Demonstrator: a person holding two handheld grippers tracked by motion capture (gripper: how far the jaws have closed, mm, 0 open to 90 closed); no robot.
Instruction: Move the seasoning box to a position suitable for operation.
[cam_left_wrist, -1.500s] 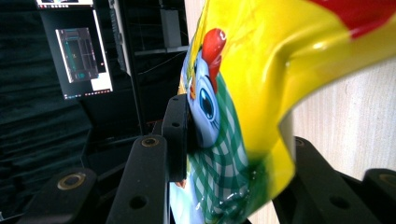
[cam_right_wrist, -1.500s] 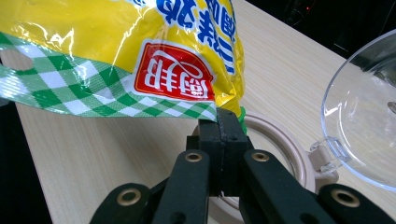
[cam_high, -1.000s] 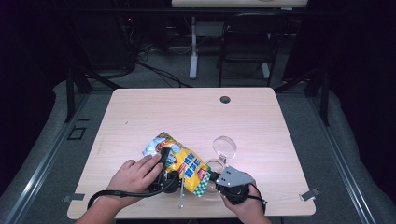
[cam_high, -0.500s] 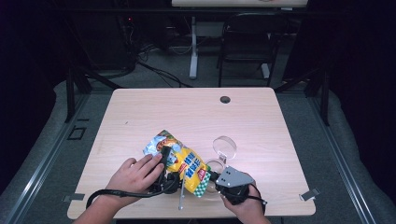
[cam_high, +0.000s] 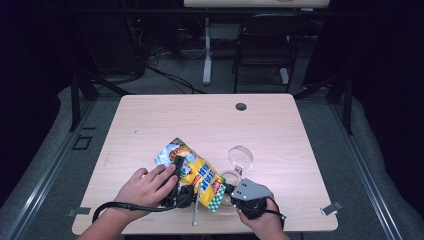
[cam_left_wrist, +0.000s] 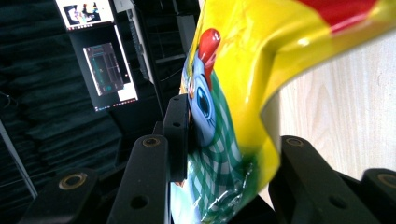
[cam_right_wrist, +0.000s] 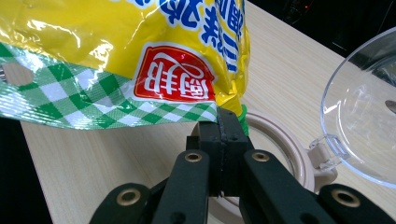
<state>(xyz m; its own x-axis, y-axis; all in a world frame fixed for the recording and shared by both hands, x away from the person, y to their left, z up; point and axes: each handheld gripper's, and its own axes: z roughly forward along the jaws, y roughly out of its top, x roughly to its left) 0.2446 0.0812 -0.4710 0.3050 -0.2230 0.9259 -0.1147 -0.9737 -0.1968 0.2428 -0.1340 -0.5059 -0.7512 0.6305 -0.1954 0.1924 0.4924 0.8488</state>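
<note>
Near the front edge of the tabletop (cam_high: 150, 120), you are holding a yellow snack bag (cam_high: 192, 172) between your two tools. Your left hand (cam_high: 145, 187) is lying over the left tool (cam_high: 176, 176), whose cable (cam_high: 125, 206) is looping back toward your forearm. In the left gripper view the jaws of that tool are standing apart with the bag's green-checked end (cam_left_wrist: 219, 158) sitting between them; the pad on one side is touching the film, while on the other side you cannot tell whether it is making contact.

Your right hand (cam_high: 260, 217) is gripping the right tool (cam_high: 234, 196), which is carrying a grey three-cornered plate (cam_high: 250, 190) on top. Its jaws are pressed together on the corner of the bag's checked seal (cam_right_wrist: 140, 109), just below the red logo patch (cam_right_wrist: 175, 77).

Just beside that corner, a round container (cam_high: 231, 179) with a pale rim is resting on the tabletop, and its clear hinged lid (cam_high: 240, 156) is standing open behind it. A grey rod-like object (cam_high: 195, 209) is lying on the tabletop under the bag, pointing toward the front edge. A dark cable hole (cam_high: 241, 106) is sitting near the far edge, well apart from everything else.
</note>
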